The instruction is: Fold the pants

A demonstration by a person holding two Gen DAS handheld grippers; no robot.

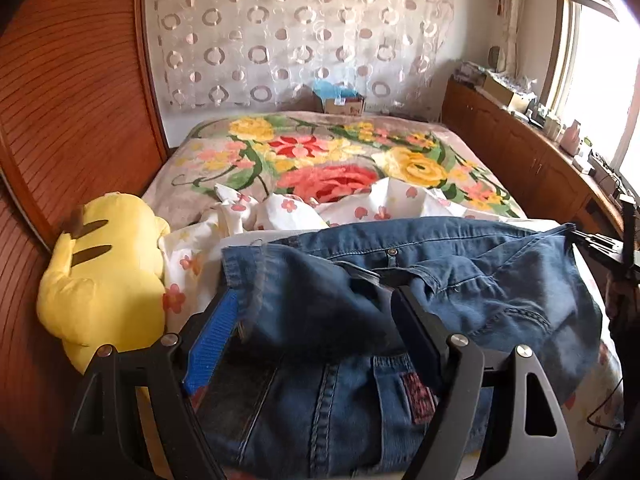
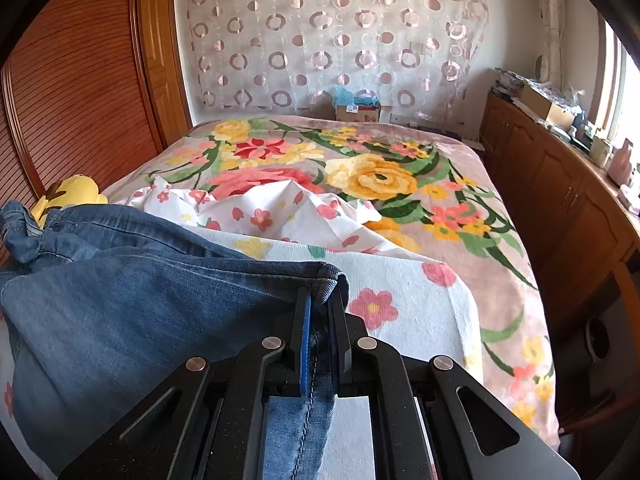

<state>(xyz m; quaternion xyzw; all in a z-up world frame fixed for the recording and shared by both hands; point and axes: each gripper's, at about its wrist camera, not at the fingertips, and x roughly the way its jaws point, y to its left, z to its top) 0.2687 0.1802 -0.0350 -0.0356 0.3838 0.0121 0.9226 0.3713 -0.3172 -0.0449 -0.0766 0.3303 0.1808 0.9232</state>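
Blue denim pants (image 1: 420, 280) lie on the near part of the bed, with one part folded over another. My left gripper (image 1: 316, 300) is open; its blue-padded left finger (image 1: 216, 336) and black right finger stand apart, and loose denim lies between them. My right gripper (image 2: 322, 300) is shut on a corner edge of the pants (image 2: 120, 288), with a denim strip running back between its fingers. The right gripper also shows at the right edge of the left wrist view (image 1: 600, 244), holding the far corner of the denim.
A yellow plush toy (image 1: 104, 272) lies at the bed's left edge by the wooden slatted wall (image 1: 60, 120). A white flowered sheet (image 2: 280, 208) is bunched beyond the pants on the floral blanket (image 2: 380, 168). A wooden cabinet (image 2: 560, 200) with clutter runs along the right.
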